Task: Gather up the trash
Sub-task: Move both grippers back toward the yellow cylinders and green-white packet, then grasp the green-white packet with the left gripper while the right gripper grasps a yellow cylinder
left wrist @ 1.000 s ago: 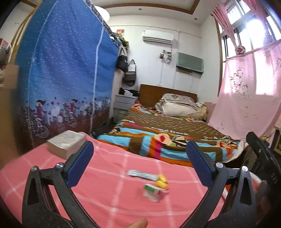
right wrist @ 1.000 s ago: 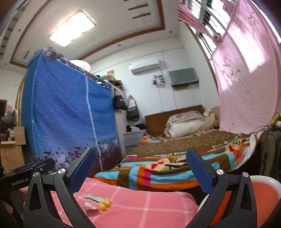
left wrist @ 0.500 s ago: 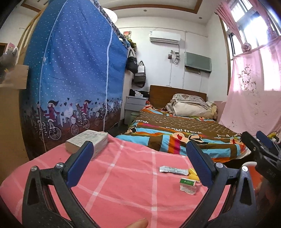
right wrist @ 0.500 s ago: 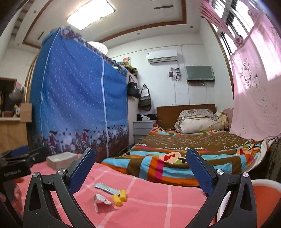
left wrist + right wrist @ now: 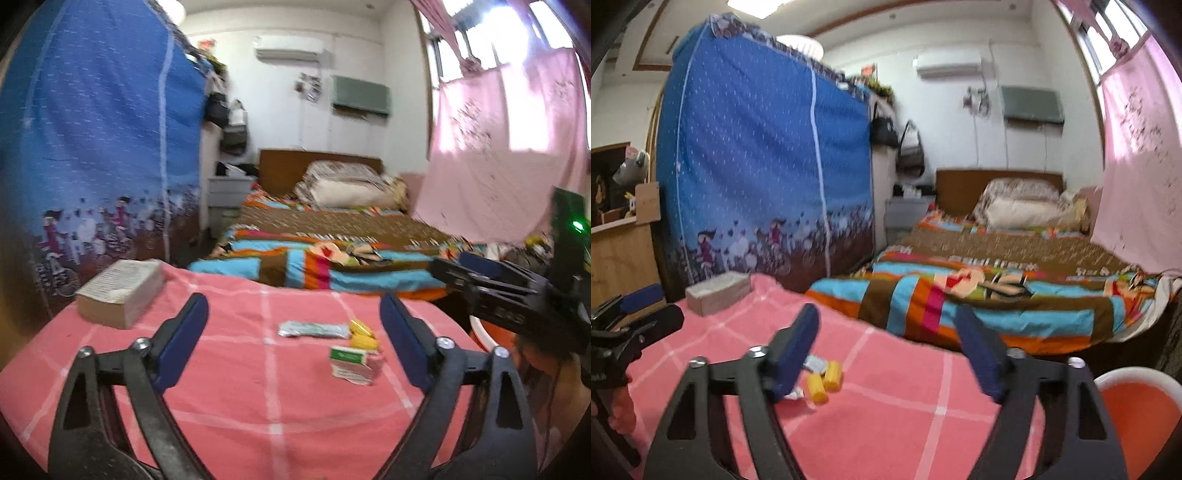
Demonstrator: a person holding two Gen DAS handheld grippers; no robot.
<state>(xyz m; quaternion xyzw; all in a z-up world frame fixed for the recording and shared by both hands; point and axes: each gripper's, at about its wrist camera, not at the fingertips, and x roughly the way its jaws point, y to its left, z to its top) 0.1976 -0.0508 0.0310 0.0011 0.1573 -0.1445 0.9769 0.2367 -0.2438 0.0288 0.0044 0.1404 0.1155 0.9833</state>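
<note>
Three bits of trash lie together on the pink checked tablecloth (image 5: pixel 229 391): a silver wrapper (image 5: pixel 314 329), a yellow piece (image 5: pixel 364 334) and a small green-and-white carton (image 5: pixel 352 365). My left gripper (image 5: pixel 293 341) is open and empty, just short of them. My right gripper (image 5: pixel 888 350) is open and empty. In the right wrist view the yellow piece (image 5: pixel 823 380) and the wrapper (image 5: pixel 814 363) lie beside its left finger (image 5: pixel 794 350), partly hidden by it. The right gripper also shows at the right of the left wrist view (image 5: pixel 491 288).
A thick book (image 5: pixel 122 293) lies on the table's far left corner. An orange bin with a white rim (image 5: pixel 1137 410) stands off the table's right side. Behind are a bed with a striped blanket (image 5: pixel 332 258), a blue fabric wardrobe (image 5: pixel 92 147) and a pink curtain (image 5: pixel 498 166).
Both cameras have tilted down and moved closer to the table. The trash now sits larger between the left gripper's fingers. The right gripper has come down beside the yellow piece.
</note>
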